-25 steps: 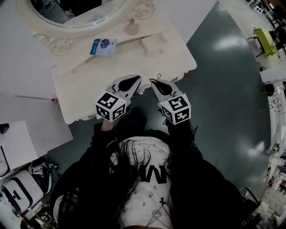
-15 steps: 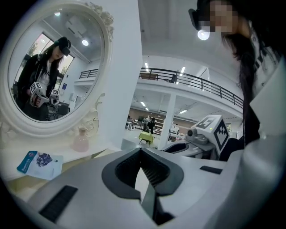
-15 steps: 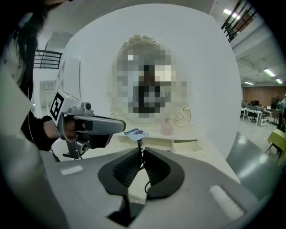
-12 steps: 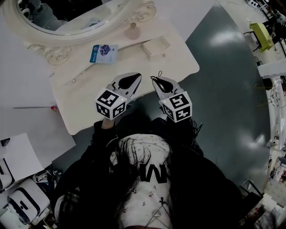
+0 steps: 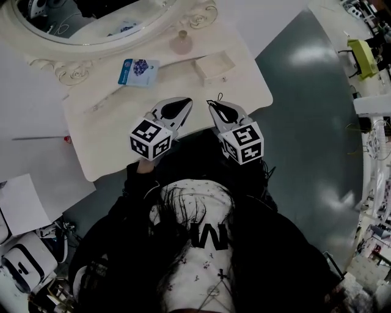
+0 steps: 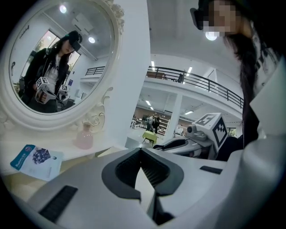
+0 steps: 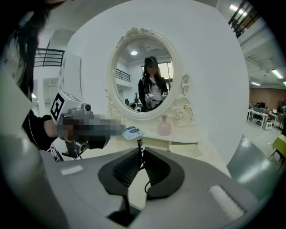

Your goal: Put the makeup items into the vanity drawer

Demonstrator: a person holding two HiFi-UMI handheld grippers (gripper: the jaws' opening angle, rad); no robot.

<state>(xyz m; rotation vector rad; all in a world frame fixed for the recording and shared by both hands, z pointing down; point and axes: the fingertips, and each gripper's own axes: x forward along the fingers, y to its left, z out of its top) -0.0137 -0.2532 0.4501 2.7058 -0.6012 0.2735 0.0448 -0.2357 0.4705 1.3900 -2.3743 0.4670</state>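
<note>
On vanity top (image 5: 122, 131), flat blue packet (image 5: 138, 71), small pink bottle (image 5: 181, 43)

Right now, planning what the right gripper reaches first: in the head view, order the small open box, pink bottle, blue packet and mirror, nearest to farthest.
From the right gripper:
1. Small open box, straight ahead.
2. Pink bottle, behind the box, and blue packet, far left: too close to call.
3. Mirror, at the back.

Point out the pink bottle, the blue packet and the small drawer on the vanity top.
pink bottle (image 5: 181, 44), head view, on its round body.
blue packet (image 5: 137, 71), head view, middle of its printed face.
small drawer (image 5: 214, 66), head view, on its bare inside floor.
</note>
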